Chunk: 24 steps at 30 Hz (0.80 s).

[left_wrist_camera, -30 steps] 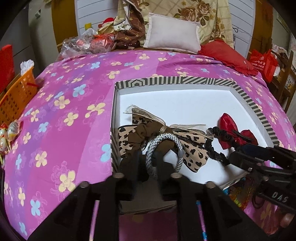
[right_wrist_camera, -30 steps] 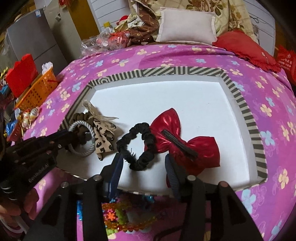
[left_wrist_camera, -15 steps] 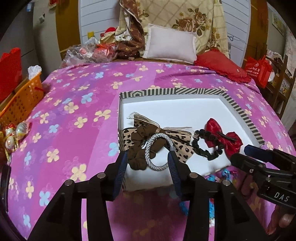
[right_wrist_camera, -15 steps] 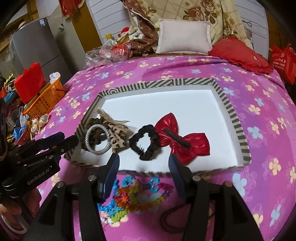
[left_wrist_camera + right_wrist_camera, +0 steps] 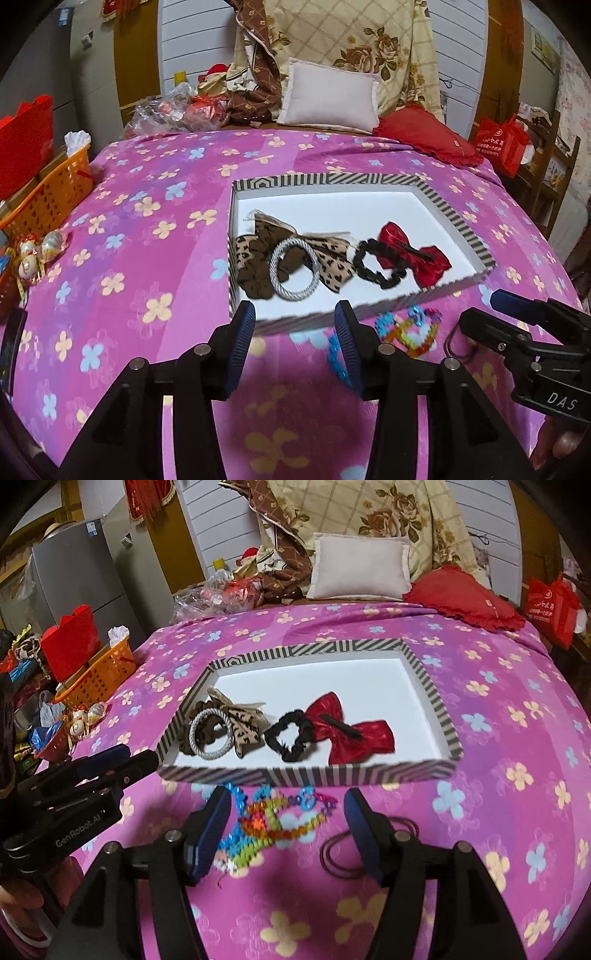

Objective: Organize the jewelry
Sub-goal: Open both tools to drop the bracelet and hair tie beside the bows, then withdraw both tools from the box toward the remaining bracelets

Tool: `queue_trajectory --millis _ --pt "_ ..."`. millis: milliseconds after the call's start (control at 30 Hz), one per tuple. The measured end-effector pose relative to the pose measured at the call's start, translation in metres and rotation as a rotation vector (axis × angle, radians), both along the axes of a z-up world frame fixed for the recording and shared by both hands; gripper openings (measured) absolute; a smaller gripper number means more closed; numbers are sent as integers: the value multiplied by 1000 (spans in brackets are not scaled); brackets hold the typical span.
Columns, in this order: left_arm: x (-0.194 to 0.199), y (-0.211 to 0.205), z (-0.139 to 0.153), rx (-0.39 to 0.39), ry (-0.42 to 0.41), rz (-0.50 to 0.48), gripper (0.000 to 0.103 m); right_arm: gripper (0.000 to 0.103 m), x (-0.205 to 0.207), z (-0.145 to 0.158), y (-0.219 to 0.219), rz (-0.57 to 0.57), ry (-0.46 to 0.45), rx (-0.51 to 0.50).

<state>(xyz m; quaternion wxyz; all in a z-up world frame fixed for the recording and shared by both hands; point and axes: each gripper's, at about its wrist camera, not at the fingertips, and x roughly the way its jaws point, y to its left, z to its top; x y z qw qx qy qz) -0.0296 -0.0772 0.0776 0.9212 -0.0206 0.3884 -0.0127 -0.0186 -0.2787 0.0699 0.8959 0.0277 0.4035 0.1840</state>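
Colourful bead bracelets (image 5: 275, 821) lie on the bed just outside the striped box (image 5: 354, 771) near wall, directly ahead between the spread, empty right gripper (image 5: 290, 834) fingers; left gripper (image 5: 293, 338), also spread and empty, sits farther off.

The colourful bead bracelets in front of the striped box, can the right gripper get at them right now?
Probably yes: the right gripper is open with the bead bracelets lying uncovered on the bedspread between its fingers.

Striped tray (image 5: 436, 698) holds bows, scrunchies — beaded bracelets (image 5: 273, 819) lie outside.
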Motion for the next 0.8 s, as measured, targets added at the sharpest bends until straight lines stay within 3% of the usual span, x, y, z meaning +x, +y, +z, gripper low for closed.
queue_trajectory --millis 800 --pt "-44 -1 -14 -12 49 16 26 67 -50 -14 -28 -39 40 -26"
